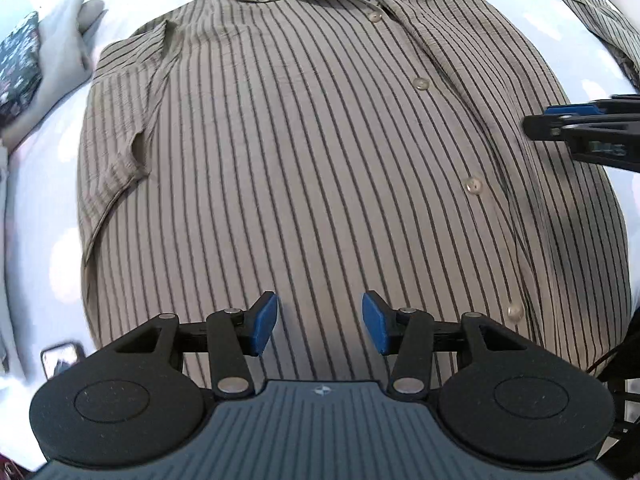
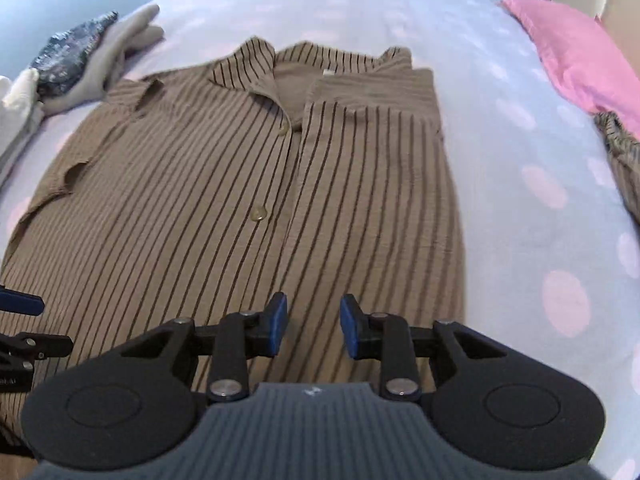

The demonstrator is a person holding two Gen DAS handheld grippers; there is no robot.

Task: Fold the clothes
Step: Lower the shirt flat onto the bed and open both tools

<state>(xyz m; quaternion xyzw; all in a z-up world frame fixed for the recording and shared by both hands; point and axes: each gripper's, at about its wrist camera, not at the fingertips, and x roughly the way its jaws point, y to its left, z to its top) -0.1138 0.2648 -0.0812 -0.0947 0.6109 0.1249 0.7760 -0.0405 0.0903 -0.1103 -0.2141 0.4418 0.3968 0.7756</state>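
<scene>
A tan shirt with dark stripes [image 1: 300, 152] lies face up on the bed, collar far, buttons down the front. It also fills the right wrist view [image 2: 224, 208]; its right side is folded in over the front, its left short sleeve lies out. My left gripper [image 1: 319, 326] is open and empty above the shirt's lower part. My right gripper [image 2: 313, 326] is open and empty above the lower hem near the button band. The right gripper also shows at the right edge of the left wrist view [image 1: 580, 128].
The bed cover [image 2: 520, 160] is pale with pink dots. A grey garment [image 2: 116, 52] and a dark flowered cloth [image 2: 68, 56] lie at the far left. A pink cloth [image 2: 580, 52] and another striped garment [image 2: 620, 152] lie at the right.
</scene>
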